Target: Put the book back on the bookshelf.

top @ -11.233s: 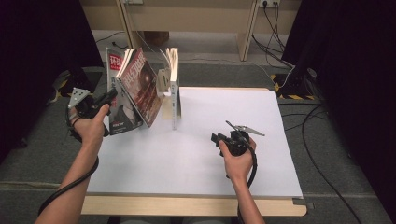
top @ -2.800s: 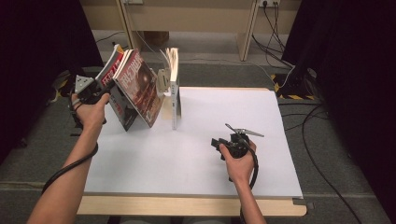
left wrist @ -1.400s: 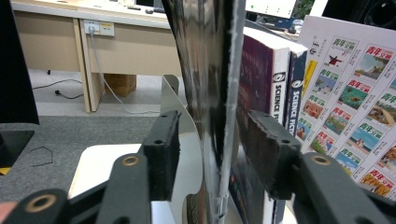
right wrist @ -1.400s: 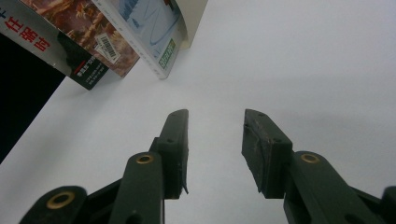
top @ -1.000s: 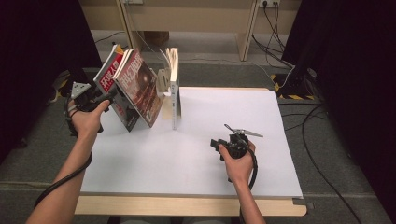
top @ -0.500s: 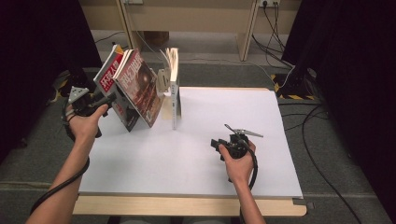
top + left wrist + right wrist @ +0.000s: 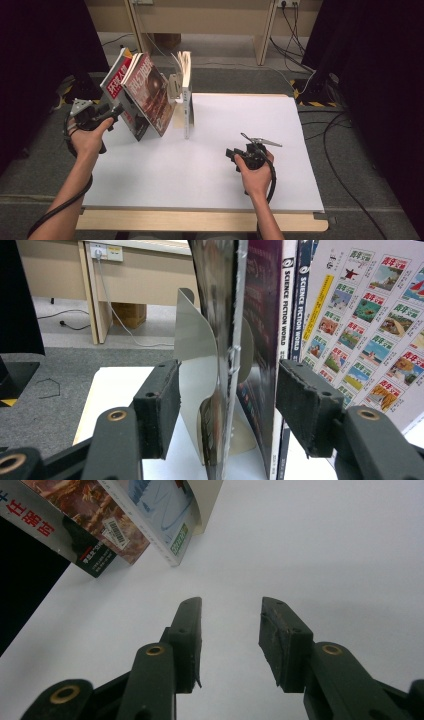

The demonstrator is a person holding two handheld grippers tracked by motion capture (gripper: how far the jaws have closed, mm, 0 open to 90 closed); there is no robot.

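The left hand-held gripper [image 7: 225, 410] has just been opening; its jaws stand apart around the leaning magazines [image 7: 145, 97], not pressing them. The magazines stand at the white surface's [image 7: 210, 165] far left corner against a metal bookend [image 7: 197, 365]. The right hand-held gripper [image 7: 230, 635] is spread wide over bare surface, holding nothing.

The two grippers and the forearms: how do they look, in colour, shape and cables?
Both the left gripper and the right gripper are black, each topped by a grey three-cornered plate and trailing a black cable. Their flat rectangular pads are dark, on arms with brass-coloured rivets. The forearms are bare, without sleeves.
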